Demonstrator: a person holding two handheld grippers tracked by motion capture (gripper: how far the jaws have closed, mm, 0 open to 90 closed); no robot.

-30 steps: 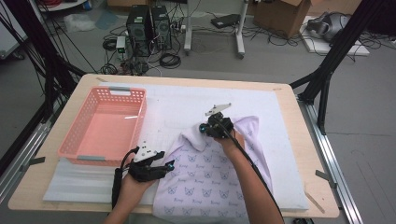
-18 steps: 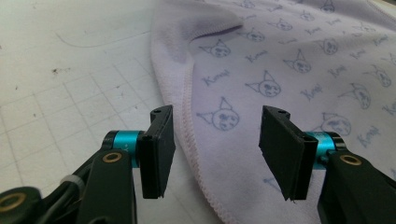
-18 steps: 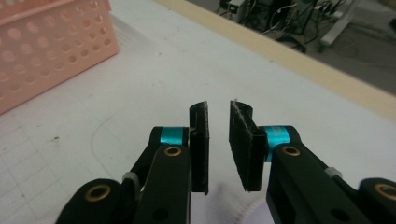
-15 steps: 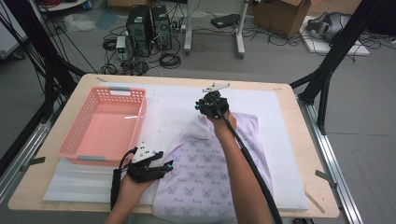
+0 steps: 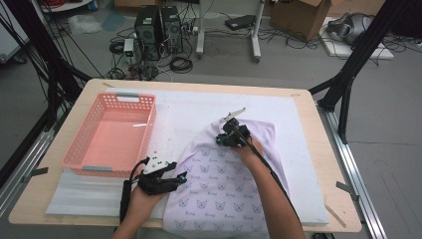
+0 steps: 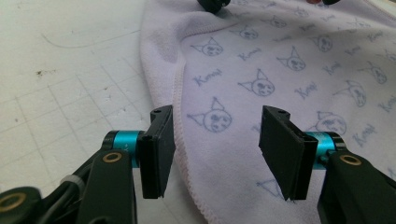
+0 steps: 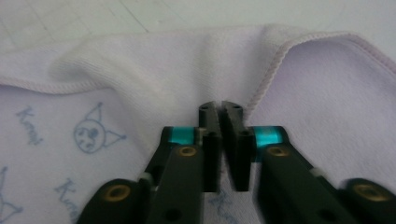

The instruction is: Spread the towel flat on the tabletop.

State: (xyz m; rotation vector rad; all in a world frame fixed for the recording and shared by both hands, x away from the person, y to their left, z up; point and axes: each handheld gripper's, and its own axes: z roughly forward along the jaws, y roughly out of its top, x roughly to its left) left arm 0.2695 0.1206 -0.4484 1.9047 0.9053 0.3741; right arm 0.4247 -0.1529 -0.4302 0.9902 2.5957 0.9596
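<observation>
Right gripper [image 7: 219,140], jaws just closing, pinches a fold of the lilac towel [image 5: 224,194] to drag it. Left gripper [image 6: 215,149] gapes over the towel's near hem, unpinched. Towel sprawls rumpled on white mat [image 5: 189,109]; pink basket [image 5: 87,144] sits left.

Laboratory workspace — black frame struts [image 5: 52,74] flank the table [image 5: 318,149]; computer towers [image 5: 158,25], tangled cables [image 5: 209,37] and cardboard boxes [image 5: 301,15] occupy the upper frame floor.
</observation>
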